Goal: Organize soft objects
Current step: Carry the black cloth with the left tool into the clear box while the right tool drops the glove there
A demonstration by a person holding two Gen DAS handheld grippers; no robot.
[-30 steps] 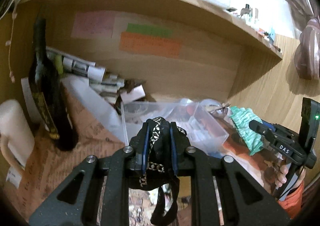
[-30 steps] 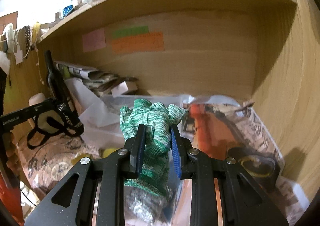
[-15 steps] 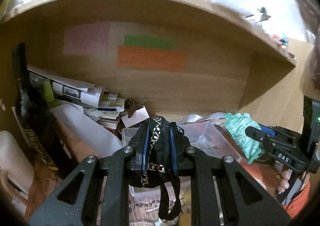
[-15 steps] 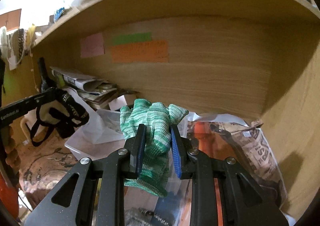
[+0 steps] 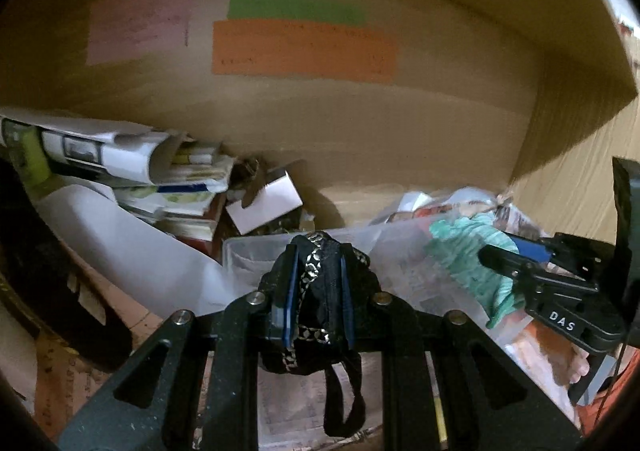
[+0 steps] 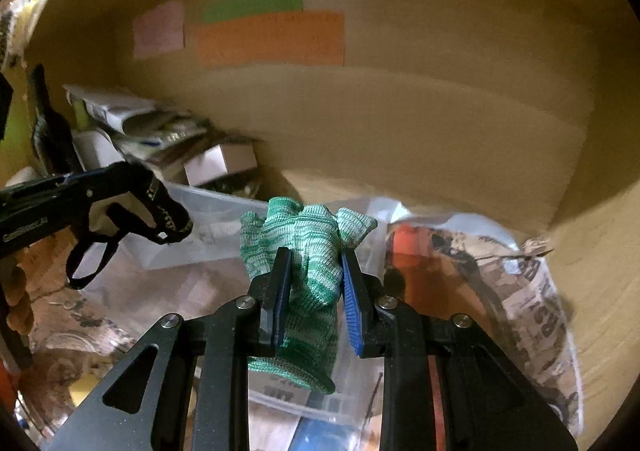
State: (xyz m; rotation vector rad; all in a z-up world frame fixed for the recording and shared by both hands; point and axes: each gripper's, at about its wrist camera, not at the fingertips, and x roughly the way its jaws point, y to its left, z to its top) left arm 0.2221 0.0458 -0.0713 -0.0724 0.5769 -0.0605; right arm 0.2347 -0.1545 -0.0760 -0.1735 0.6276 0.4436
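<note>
Both held above the clear bin (image 5: 256, 251): my left gripper (image 5: 316, 291) clamps the black pouch (image 5: 320, 303), my right gripper (image 6: 314, 291) the green glove (image 6: 304, 251); the pouch's dangling strap (image 5: 340, 403) may snag the rim.

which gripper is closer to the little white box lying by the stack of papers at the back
Left. The left gripper, holding the black pouch, sits just in front of the white box; the right gripper, with the green glove, is farther right.

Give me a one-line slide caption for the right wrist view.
Right tool grips a green glove above a clear plastic box inside a cluttered wooden shelf.
</note>
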